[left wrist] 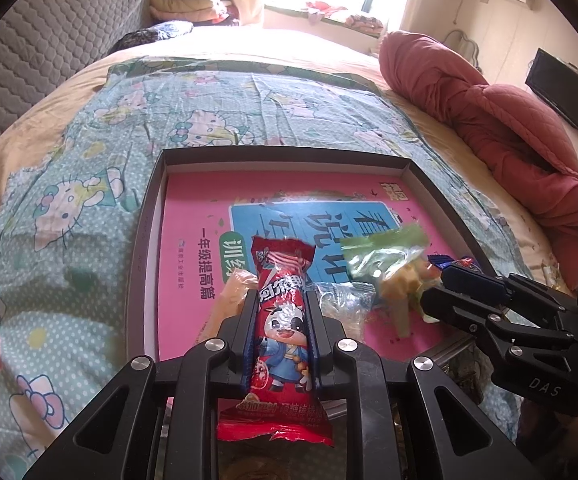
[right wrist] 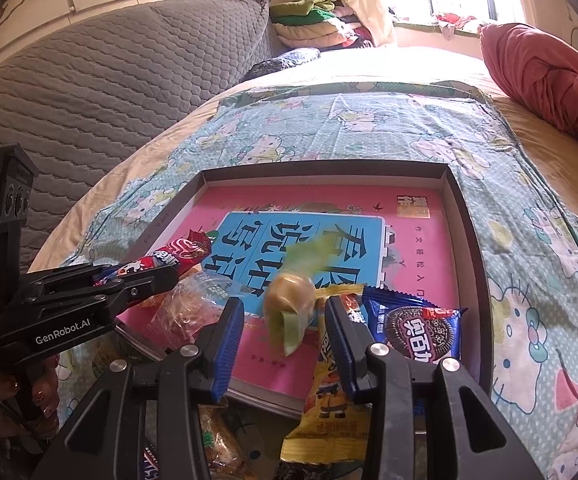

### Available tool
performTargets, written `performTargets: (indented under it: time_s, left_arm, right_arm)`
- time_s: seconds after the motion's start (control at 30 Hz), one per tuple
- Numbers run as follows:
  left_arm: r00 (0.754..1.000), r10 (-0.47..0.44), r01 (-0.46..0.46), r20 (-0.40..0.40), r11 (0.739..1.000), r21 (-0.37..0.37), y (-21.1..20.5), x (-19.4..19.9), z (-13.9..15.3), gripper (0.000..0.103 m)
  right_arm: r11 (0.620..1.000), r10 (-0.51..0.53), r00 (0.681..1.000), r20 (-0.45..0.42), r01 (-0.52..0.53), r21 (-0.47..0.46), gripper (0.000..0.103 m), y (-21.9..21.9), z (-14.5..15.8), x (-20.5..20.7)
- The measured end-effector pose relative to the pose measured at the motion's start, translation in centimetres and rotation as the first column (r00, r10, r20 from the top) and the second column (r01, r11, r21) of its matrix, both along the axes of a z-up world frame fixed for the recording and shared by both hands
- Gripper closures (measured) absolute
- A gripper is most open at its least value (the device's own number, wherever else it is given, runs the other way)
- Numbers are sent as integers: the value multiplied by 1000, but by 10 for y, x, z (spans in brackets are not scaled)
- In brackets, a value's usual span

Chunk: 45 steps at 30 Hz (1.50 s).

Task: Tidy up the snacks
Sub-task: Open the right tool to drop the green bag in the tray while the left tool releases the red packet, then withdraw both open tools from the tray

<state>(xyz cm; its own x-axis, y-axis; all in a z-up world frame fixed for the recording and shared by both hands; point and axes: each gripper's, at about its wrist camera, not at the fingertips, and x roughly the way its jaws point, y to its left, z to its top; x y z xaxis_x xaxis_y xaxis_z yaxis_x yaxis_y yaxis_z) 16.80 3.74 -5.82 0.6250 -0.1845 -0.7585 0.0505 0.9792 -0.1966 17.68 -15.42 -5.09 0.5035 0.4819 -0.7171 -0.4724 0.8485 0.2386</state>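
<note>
Left wrist view: my left gripper point(left wrist: 281, 312) squeezes a red lollipop packet point(left wrist: 283, 320) over the box lid point(left wrist: 151, 216). My right gripper point(right wrist: 285, 312) is wide open, holding nothing; a green-wrapped candy point(right wrist: 291, 300) looks blurry between its fingers.

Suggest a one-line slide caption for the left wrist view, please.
Left tool grips a red snack packet above the shallow box on the bed.

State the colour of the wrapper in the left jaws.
Red wrapper, with a cartoon cow; clearest in the left wrist view.
</note>
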Motion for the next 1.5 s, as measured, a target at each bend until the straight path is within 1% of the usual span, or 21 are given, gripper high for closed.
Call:
performTargets:
  time_s: [0.1, 0.2, 0.33, 0.5, 0.6, 0.83, 0.93, 1.07, 1.2, 1.5]
  left_arm:
    - [1000, -1, 1, 2, 1000, -1, 0, 0, 1, 80]
    - [1000, -1, 1, 2, 1000, -1, 0, 0, 1, 77]
    - [1000, 3, -3, -3, 1000, -25, 3, 1, 3, 65]
    - [1000, 6, -6, 3, 1000, -30, 4, 0, 7, 62]
    - [1000, 8, -8, 8, 1000, -29, 5, -1, 10, 57]
    - [999, 23, -22, 34, 1000, -22, 9, -4, 24, 49]
    - [998, 45, -45, 42, 999, -16, 13, -7, 30, 43]
    - [997, 62, -61, 47, 998, -29, 19, -9, 37, 41]
    - [996, 70, -69, 61, 998, -15, 21, -14, 44, 40]
    - [994, 81, -81, 74, 997, 0, 25, -25, 54, 36]
  right_arm:
    - [1000, -2, 1000, 1, 2, 2, 61, 0, 1, 0]
    - [1000, -3, 1000, 3, 3, 2, 61, 0, 1, -1]
    - [1000, -4, 1000, 3, 4, 6, 61, 0, 2, -2]
    - [1000, -4, 1000, 8, 4, 14, 61, -1, 6, -2]
    - [1000, -3, 1000, 13, 3, 18, 60, -3, 8, -3]
    - [999, -7, 1000, 24, 6, 33, 57, -5, 14, -4]
    - [999, -7, 1000, 30, 5, 37, 56, -6, 16, -4]
    - [999, -4, 999, 50, 2, 42, 55, -8, 22, -6]
    - [999, 0, 997, 81, -4, 43, 51, -9, 30, -10]
    - [999, -3, 991, 131, -2, 41, 50, -14, 43, -17]
